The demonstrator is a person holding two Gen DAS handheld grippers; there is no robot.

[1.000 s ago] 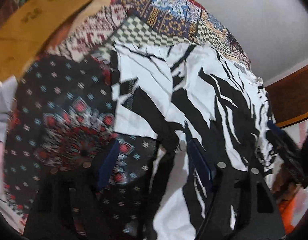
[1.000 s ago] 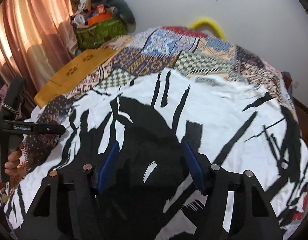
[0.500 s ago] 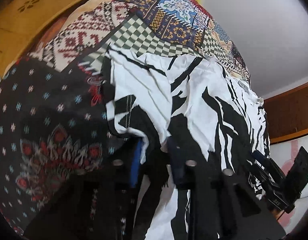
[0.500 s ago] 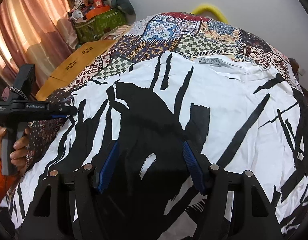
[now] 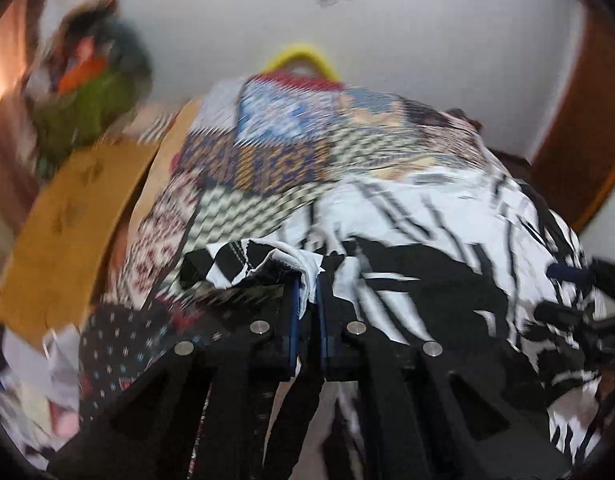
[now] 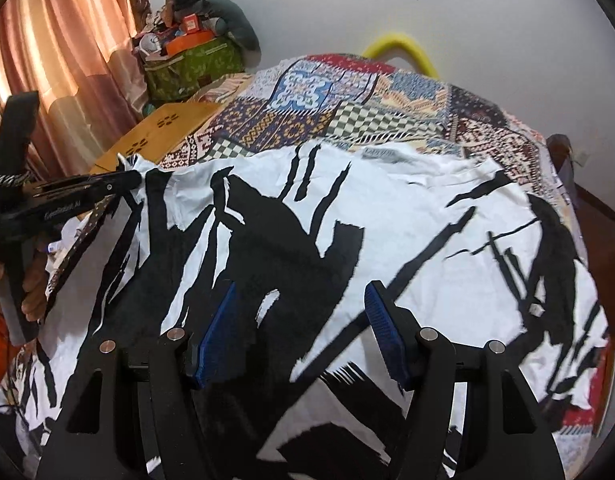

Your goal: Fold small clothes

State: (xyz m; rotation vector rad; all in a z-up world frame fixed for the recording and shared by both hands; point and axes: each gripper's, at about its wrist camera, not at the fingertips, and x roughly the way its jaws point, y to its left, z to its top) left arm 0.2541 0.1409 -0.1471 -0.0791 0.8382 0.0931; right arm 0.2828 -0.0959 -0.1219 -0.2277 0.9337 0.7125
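Note:
A white T-shirt with black brush strokes (image 6: 407, 232) lies spread on a patchwork bed cover (image 6: 347, 112). My left gripper (image 5: 307, 292) is shut on the shirt's left sleeve edge (image 5: 291, 260) and holds it lifted off the bed; it also shows at the left of the right wrist view (image 6: 135, 178), pinching the raised sleeve. My right gripper (image 6: 299, 320) is open and empty, hovering over the shirt's lower middle, fingers (image 6: 381, 316) apart. The left wrist view is motion-blurred.
A wooden board (image 6: 159, 136) lies left of the bed. A green bag with clutter (image 6: 191, 64) stands by the curtain. A yellow tube (image 6: 403, 48) sits at the bed's far end. A dark patterned cloth (image 5: 119, 340) lies at the left.
My left gripper closed on the shirt's sleeve edge and lifted it, swinging upward. My right gripper stayed open and dropped slightly closer to the shirt.

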